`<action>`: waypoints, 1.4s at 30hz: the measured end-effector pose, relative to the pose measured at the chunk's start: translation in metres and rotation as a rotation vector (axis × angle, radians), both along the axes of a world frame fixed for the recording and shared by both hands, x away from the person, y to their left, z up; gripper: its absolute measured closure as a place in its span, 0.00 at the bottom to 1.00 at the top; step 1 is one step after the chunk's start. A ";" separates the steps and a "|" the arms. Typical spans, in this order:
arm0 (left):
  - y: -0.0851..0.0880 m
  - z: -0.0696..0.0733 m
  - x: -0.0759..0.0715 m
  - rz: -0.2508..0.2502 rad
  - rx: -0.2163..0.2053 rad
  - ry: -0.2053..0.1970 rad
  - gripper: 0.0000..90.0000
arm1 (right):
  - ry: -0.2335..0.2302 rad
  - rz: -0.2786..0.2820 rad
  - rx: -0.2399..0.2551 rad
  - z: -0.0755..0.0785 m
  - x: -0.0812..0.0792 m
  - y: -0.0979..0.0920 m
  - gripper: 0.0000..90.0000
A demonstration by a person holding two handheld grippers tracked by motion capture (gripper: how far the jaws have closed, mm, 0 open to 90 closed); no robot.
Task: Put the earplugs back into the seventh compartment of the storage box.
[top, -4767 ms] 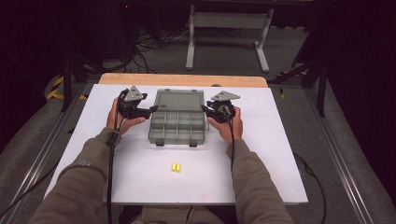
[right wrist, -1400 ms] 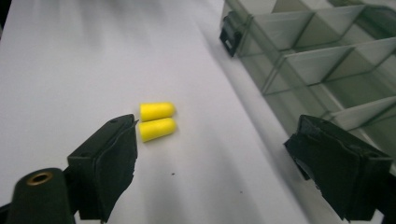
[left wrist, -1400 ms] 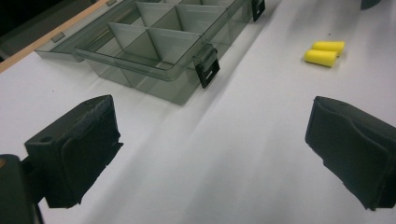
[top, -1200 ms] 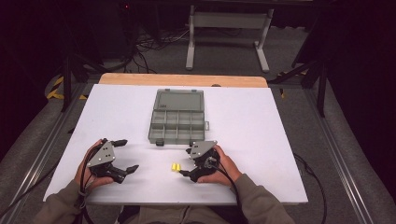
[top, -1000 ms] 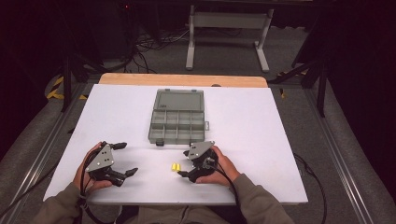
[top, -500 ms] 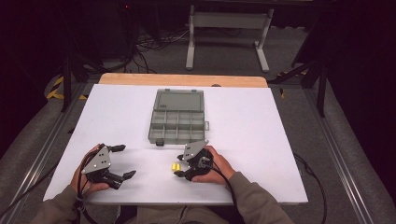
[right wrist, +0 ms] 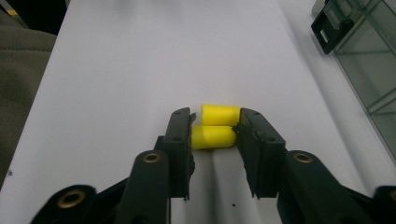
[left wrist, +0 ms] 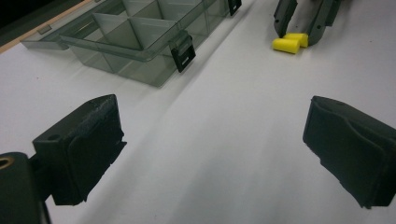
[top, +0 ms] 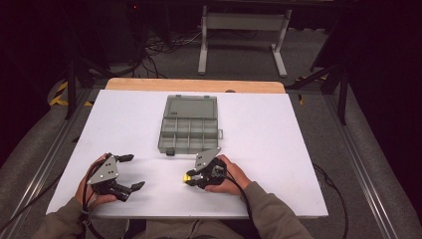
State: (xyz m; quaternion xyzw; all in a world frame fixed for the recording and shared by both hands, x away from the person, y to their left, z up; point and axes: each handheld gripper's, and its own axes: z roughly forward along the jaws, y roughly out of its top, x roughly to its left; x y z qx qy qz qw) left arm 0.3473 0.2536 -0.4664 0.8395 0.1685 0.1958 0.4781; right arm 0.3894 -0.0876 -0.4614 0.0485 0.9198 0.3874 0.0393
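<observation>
Two yellow foam earplugs (right wrist: 219, 115) lie side by side on the white table (top: 278, 149), near its front edge. My right gripper (right wrist: 215, 123) lies low over them; its jaws have just been closing, and the nearer earplug (right wrist: 212, 136) sits between the pads, touched at both ends. In the high view the right gripper (top: 189, 178) points left at the earplugs (top: 186, 177). My left gripper (top: 135, 172) rests at the front left, open and holding nothing. In the left gripper view its jaws (left wrist: 212, 154) stand wide apart, with the earplugs (left wrist: 290, 43) farther off.
An open clear grey compartment box (top: 191, 130) with its lid folded back sits in the middle of the table; its black latch (right wrist: 332, 25) lies just beyond the right gripper. A wooden edge (top: 194, 84) borders the far side. Cables trail from both grippers.
The right gripper has slid a little left onto the earplugs and its jaws have narrowed around them. The left gripper has stayed put. Several seconds ago both grippers were at the box.
</observation>
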 end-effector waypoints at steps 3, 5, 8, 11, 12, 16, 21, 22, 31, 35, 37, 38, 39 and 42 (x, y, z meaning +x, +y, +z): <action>-0.001 0.000 0.001 -0.005 0.001 -0.003 0.06 | -0.012 0.004 -0.012 0.001 -0.001 -0.001 0.77; -0.002 0.000 0.001 -0.008 0.000 -0.001 0.06 | -0.018 0.004 -0.016 0.002 -0.002 -0.001 0.77; -0.002 0.000 0.002 -0.012 0.005 -0.002 0.06 | -0.025 -0.003 -0.029 0.003 -0.004 -0.002 0.78; -0.002 0.000 0.002 -0.012 0.003 0.000 0.06 | -0.037 -0.004 -0.033 0.005 -0.004 -0.003 0.78; -0.002 0.000 0.001 -0.011 0.001 0.002 0.07 | -0.035 -0.009 -0.019 0.007 -0.005 -0.005 0.78; -0.002 0.001 0.000 -0.009 0.004 -0.002 0.07 | -0.049 -0.007 -0.016 0.010 -0.007 -0.004 0.78; -0.002 0.001 0.000 -0.009 -0.002 0.000 0.07 | -0.064 -0.006 -0.004 0.014 -0.008 -0.006 0.79; -0.001 0.001 0.001 -0.012 -0.003 -0.001 0.07 | -0.065 -0.005 0.000 0.015 -0.008 -0.007 0.79; -0.002 0.001 0.002 -0.018 -0.004 0.001 0.07 | -0.089 -0.035 0.043 0.025 -0.008 -0.017 0.79; -0.002 0.001 0.003 -0.020 -0.010 0.002 0.07 | -0.107 -0.049 0.070 0.030 -0.008 -0.020 0.79; -0.001 0.001 0.003 -0.020 -0.015 0.005 0.07 | -0.109 -0.053 0.073 0.031 -0.008 -0.020 0.79; -0.001 0.000 0.003 -0.021 -0.017 0.007 0.07 | -0.112 -0.057 0.079 0.032 -0.007 -0.020 0.79; 0.000 0.000 0.003 -0.020 -0.015 0.006 0.07 | -0.115 -0.064 0.089 0.033 -0.006 -0.021 0.80; 0.001 0.000 0.002 -0.019 -0.023 0.007 0.07 | -0.124 -0.071 0.093 0.035 -0.006 -0.021 0.80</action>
